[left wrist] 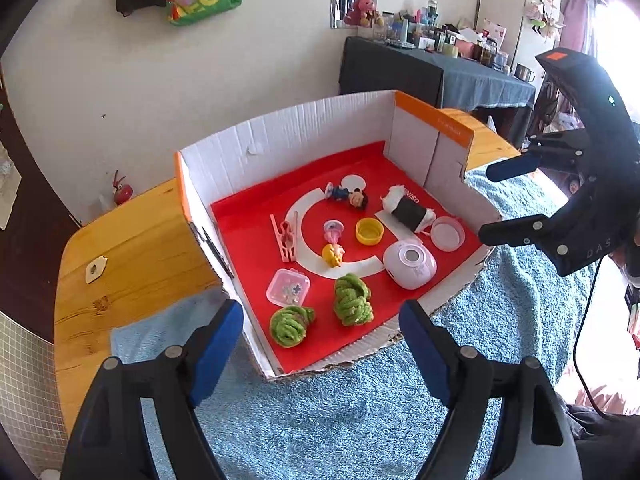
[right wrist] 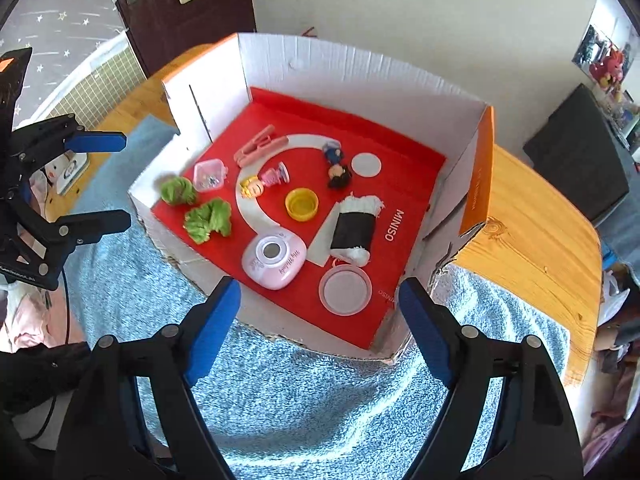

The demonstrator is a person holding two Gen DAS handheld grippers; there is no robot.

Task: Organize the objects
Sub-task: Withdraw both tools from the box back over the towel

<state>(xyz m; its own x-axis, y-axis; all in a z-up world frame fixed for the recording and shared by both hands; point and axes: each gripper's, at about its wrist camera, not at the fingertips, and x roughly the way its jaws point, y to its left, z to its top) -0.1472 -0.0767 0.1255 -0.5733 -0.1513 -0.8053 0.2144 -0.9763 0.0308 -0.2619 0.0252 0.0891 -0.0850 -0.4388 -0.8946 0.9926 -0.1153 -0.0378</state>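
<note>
Left wrist view: all the small objects sit inside the cardboard box [left wrist: 288, 128] on its red liner, straight ahead of my left tool [left wrist: 320, 344], which is spread and empty. Green yarn bundles [left wrist: 352, 300] lie nearest, pink camera [left wrist: 408, 266] and yellow cap [left wrist: 369, 231] beyond. My right tool [right wrist: 320, 322] is also spread, holding nothing, over the blue towel [right wrist: 320, 380]. Nothing lies loose outside the box, so organizing looks mostly done. Box walls hem in any reach; the wooden desk [left wrist: 132, 232] edges are bare.
</note>
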